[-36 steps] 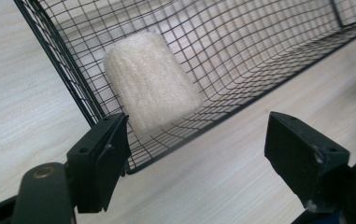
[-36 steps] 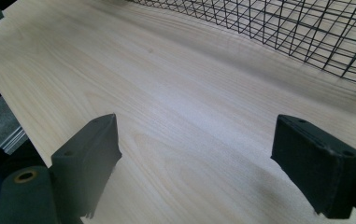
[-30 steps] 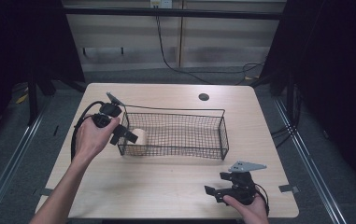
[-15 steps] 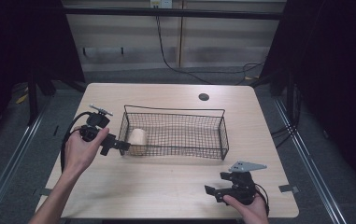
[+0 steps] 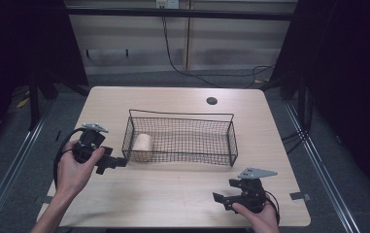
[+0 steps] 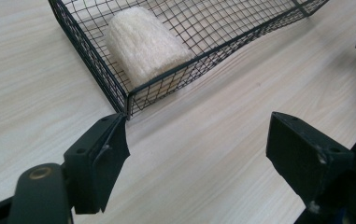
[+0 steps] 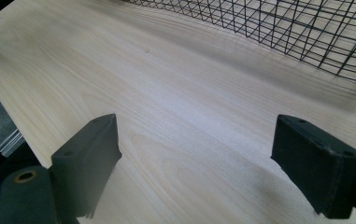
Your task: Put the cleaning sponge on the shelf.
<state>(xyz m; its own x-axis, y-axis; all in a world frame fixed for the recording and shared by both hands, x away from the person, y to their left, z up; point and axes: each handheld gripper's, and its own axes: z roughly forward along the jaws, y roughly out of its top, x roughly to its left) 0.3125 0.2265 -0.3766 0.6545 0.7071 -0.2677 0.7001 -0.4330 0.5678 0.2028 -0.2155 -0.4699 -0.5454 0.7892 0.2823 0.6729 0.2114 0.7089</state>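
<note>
The pale roll (image 5: 143, 144) already lies inside the wire basket (image 5: 231, 141), at its nine o'clock end. Left gripper (image 5: 116, 162) gapes empty just outside; right gripper (image 5: 220, 200) idles released, so probably done.

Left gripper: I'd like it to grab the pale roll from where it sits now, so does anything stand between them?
Yes. The wire basket wall and corner stand between the open left gripper and the pale roll, which lies inside; coming over the rim looks the likelier route.
</note>
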